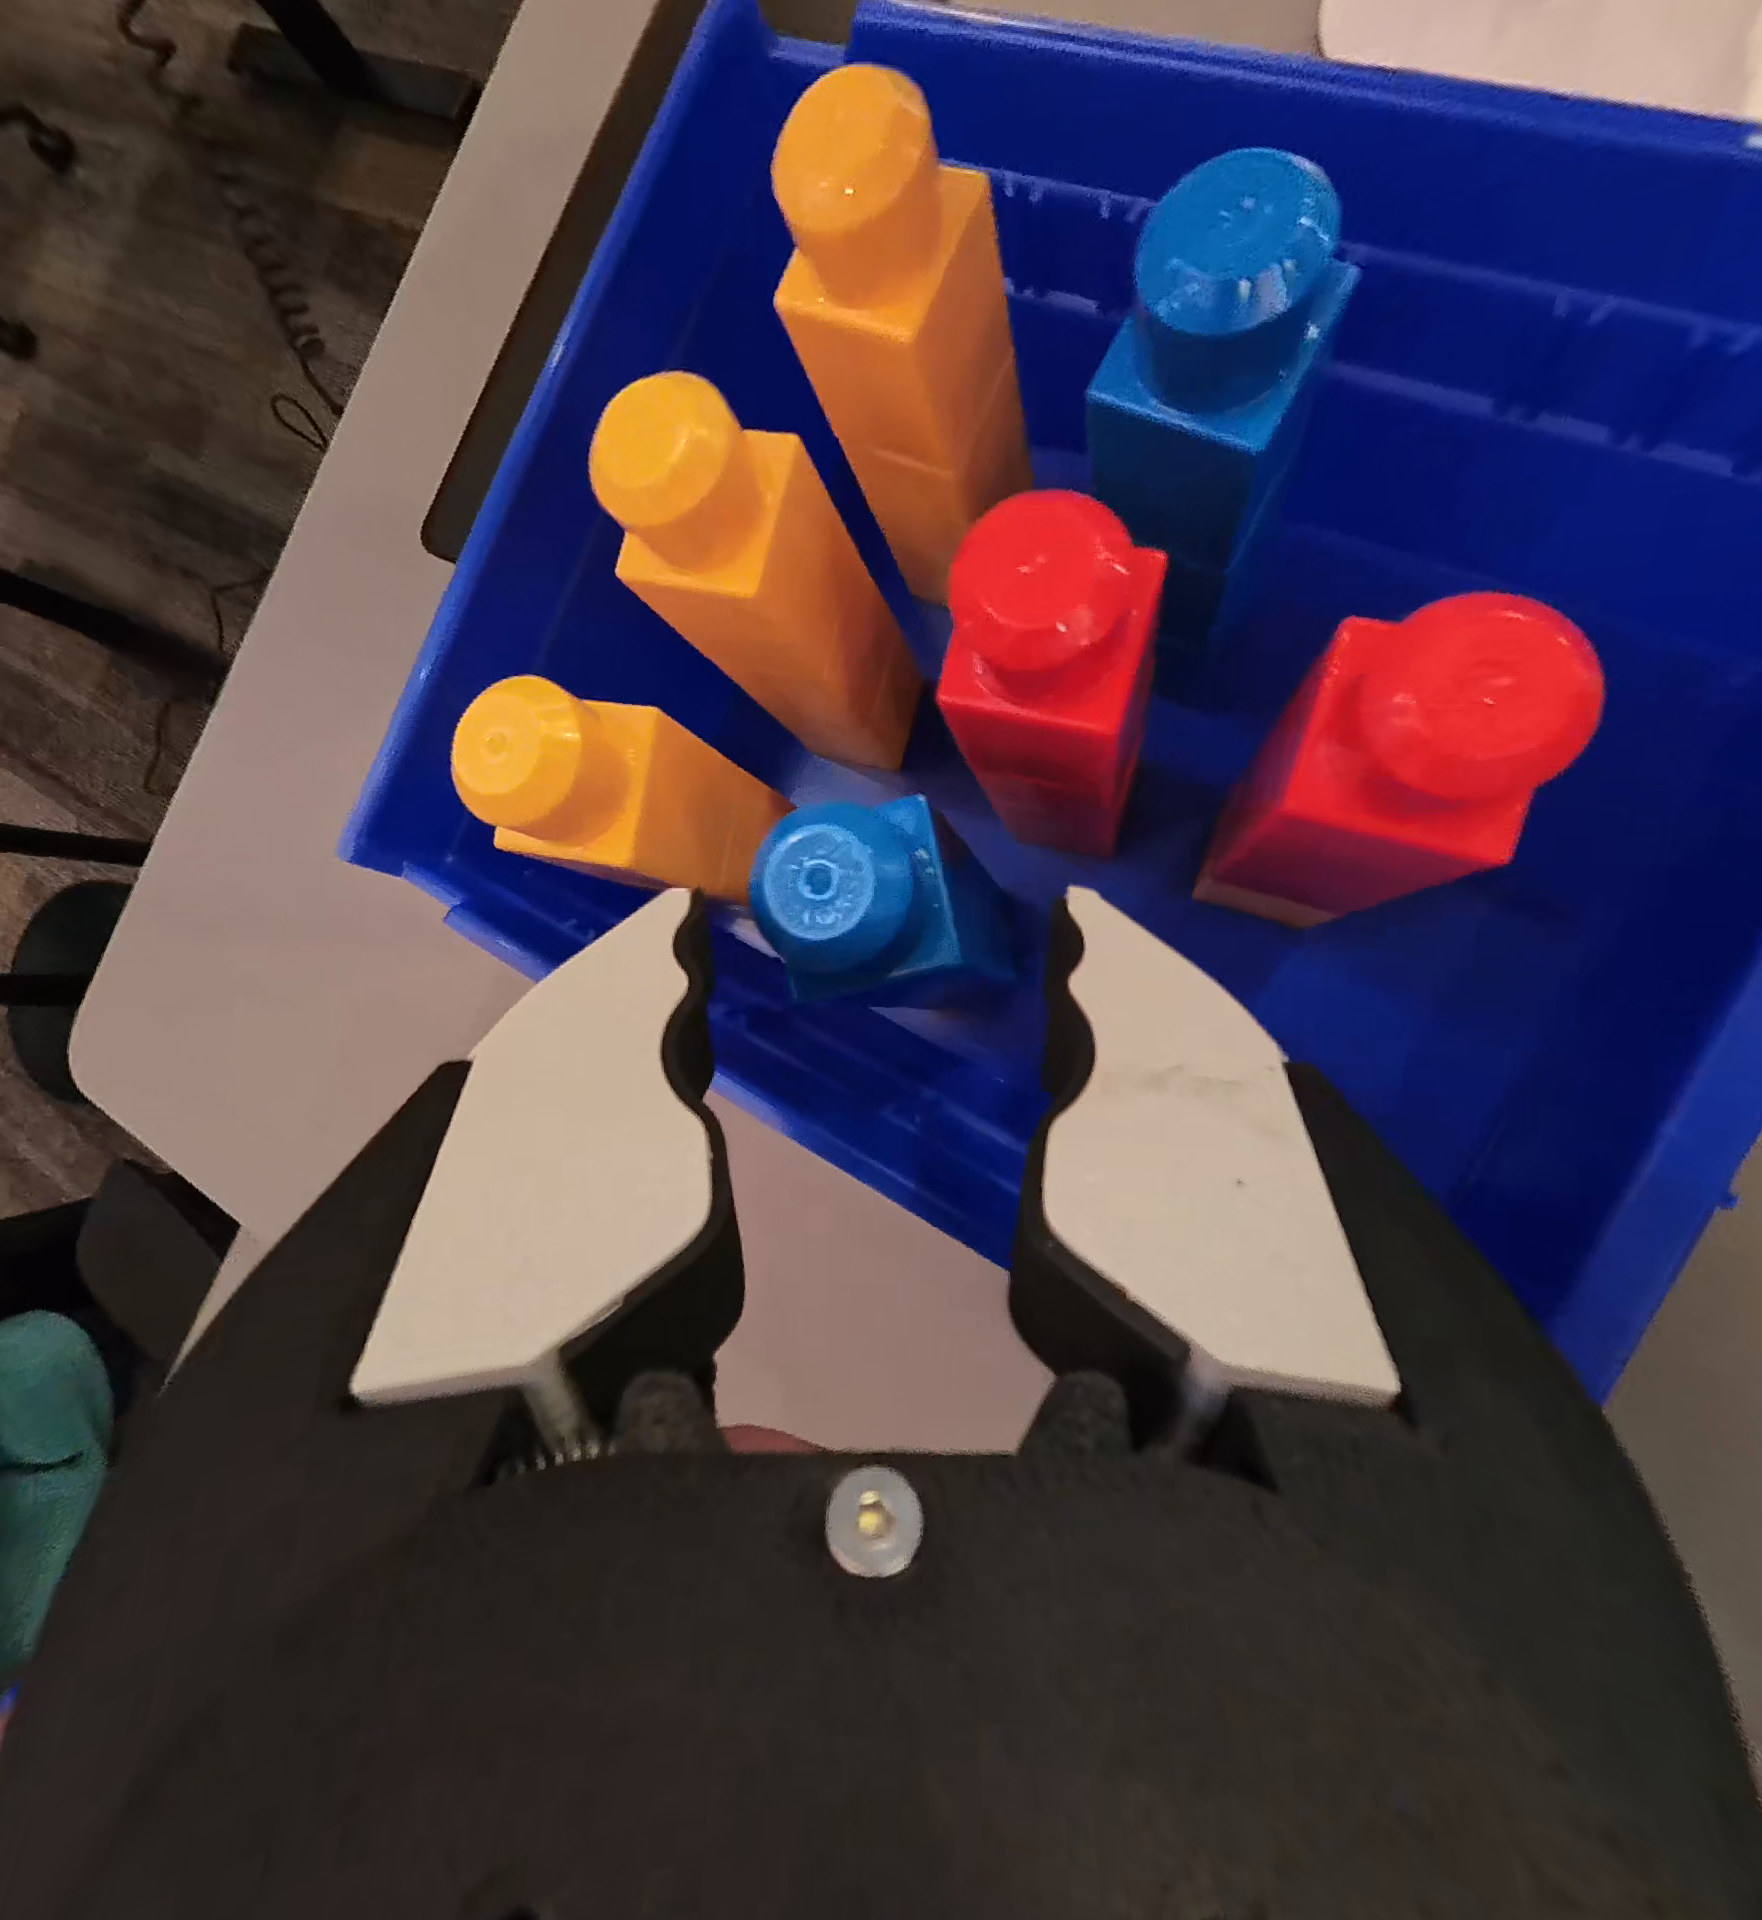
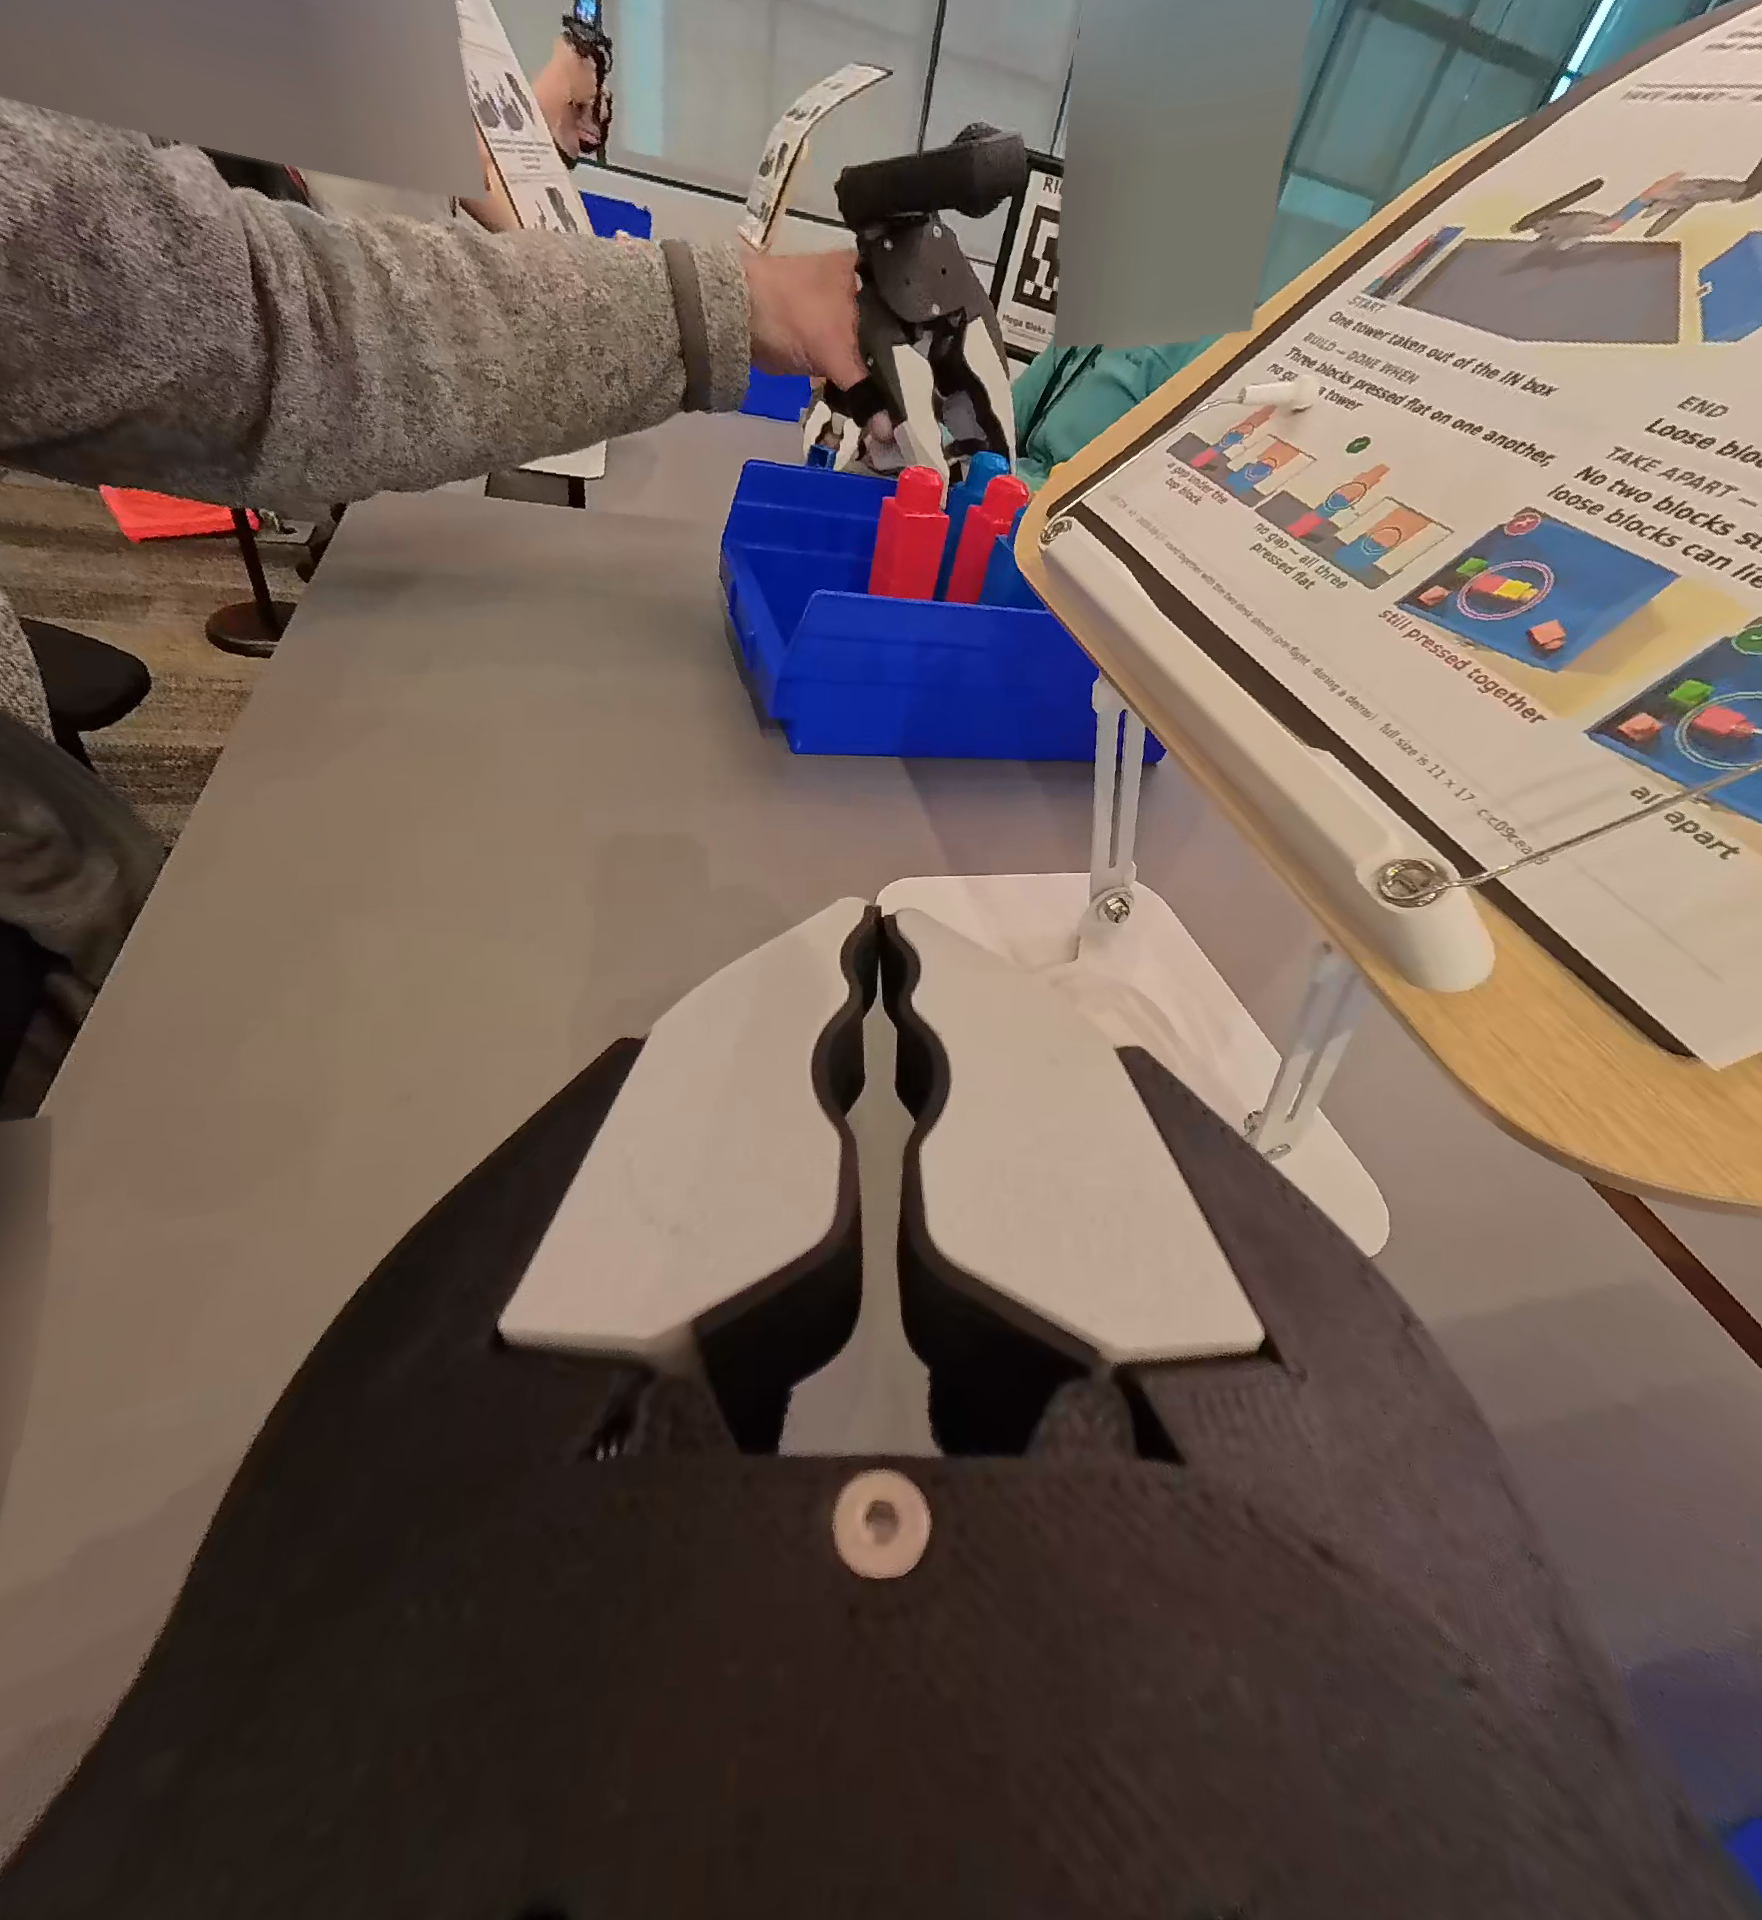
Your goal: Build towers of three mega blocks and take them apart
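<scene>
The left gripper point(image 1: 877, 904) is held above the near edge of a blue bin point(image 1: 1479, 1091), pointing steeply down into it; its fingers are spread wide and nothing is pinched. A short blue tower point(image 1: 877, 904), tilted, is seen in the gap between the fingertips, with clear space on both sides of it. In the right wrist view the same gripper point(image 2: 918, 416) is held by a hand point(image 2: 804, 317) at the end of an outstretched grey sleeve point(image 2: 337, 322), over the far side of the bin point(image 2: 908, 665).

The right gripper point(image 2: 879, 920) is held low and level over the grey tabletop point(image 2: 441, 831), well apart from the bin; its fingers are pressed together on nothing.

Inside the bin, three orange towers point(image 1: 752, 561) are stood along the left wall, two red towers point(image 1: 1053, 665) near the middle and right, and a tall blue tower point(image 1: 1220, 343) towards the far wall.

A tilted wooden board with a printed sheet point(image 2: 1479, 520), on a white stand point(image 2: 1116, 935), covers the right part of the bin in the right wrist view. The block count in each tower cannot be made out; the left view is blurred. The bin's right side is cut off by the frame
</scene>
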A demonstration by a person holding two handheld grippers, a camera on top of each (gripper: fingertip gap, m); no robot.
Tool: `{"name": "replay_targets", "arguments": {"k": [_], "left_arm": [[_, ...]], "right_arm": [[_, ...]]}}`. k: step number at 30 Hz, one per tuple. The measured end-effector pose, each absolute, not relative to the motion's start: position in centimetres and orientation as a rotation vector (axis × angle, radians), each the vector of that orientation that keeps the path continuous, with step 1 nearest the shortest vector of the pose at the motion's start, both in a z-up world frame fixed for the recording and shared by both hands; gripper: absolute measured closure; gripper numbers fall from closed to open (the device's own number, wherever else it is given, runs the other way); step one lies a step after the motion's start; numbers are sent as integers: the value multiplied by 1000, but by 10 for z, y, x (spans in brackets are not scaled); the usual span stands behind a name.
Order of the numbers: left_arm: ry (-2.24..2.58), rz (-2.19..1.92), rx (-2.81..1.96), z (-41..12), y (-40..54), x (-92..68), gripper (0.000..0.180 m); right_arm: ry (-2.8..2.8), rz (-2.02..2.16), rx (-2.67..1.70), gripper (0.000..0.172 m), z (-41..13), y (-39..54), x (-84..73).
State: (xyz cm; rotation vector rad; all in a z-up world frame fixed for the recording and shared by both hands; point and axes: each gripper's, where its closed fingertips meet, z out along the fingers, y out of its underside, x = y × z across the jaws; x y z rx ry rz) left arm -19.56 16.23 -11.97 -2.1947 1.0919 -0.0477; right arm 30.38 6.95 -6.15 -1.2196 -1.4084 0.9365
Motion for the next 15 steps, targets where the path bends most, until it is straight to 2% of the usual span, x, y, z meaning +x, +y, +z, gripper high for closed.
{"name": "replay_targets", "arguments": {"k": [3, 5, 7, 8, 12, 15], "left_arm": [[1066, -61, -2273, -132, 166, -199, 117], [1076, -79, -2321, -143, 165, -199, 122], [1080, -102, -2323, -146, 166, -195, 139], [1072, -118, -2311, -145, 167, -192, 140], [1027, -105, -2294, -135, 167, -193, 142], [987, -104, -2232, -104, 156, -192, 143]], "right_arm": [[-1416, 933, -1223, 172, -63, 69, 303], [-1419, 937, -1223, 172, -64, 69, 303], [-1425, 935, -1225, 172, -65, 69, 303], [-1427, 934, -1227, 172, -66, 69, 303], [-1430, 932, -1233, 172, -68, 70, 303], [-1436, 933, -1239, 172, -70, 70, 304]]}}
